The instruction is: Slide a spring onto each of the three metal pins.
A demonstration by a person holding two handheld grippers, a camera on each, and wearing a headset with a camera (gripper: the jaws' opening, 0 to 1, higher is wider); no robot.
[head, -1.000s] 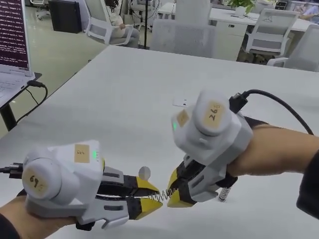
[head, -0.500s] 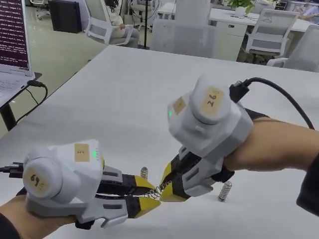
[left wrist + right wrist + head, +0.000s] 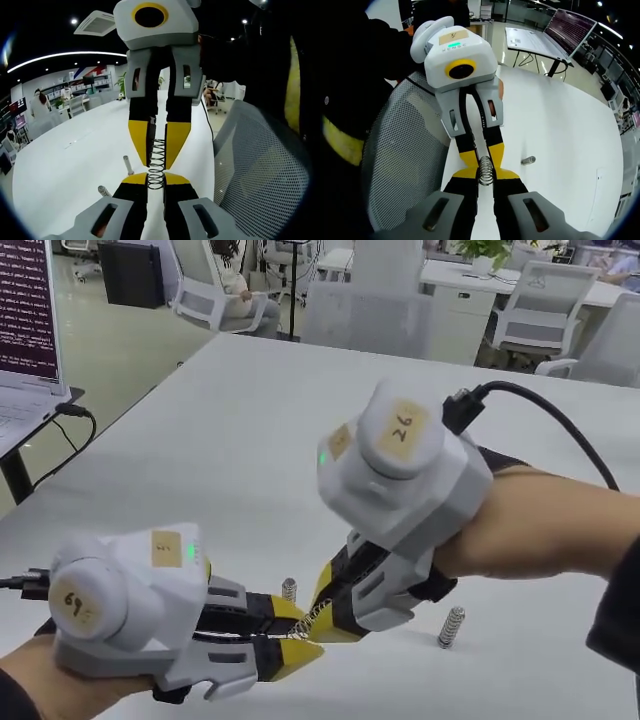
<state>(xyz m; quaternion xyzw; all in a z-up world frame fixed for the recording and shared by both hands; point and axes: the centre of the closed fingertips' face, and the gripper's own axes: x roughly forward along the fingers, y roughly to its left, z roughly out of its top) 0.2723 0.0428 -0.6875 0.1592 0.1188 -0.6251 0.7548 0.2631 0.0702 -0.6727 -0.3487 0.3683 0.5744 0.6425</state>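
Thin steel coil spring (image 3: 156, 162), lower centre, gripped at either end by the narrowed left tongs (image 3: 303, 633) and right tongs (image 3: 327, 610). Ribbed metal pin (image 3: 452, 626) at lower right and second pin (image 3: 289, 588) stand on the white bench (image 3: 250, 440), apparently sprung; one seemingly remains

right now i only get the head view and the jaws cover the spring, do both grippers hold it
observer: yes, in the left gripper view the spring runs straight from the left gripper to the right gripper, one end pinched in each
operator: anything hidden behind the left one
observer: a small post, maybe a pin, sits on the table beside its jaw; i cannot tell if it carries a spring
operator: what's off the near edge
observer: a grey mesh chair back, close beside the table
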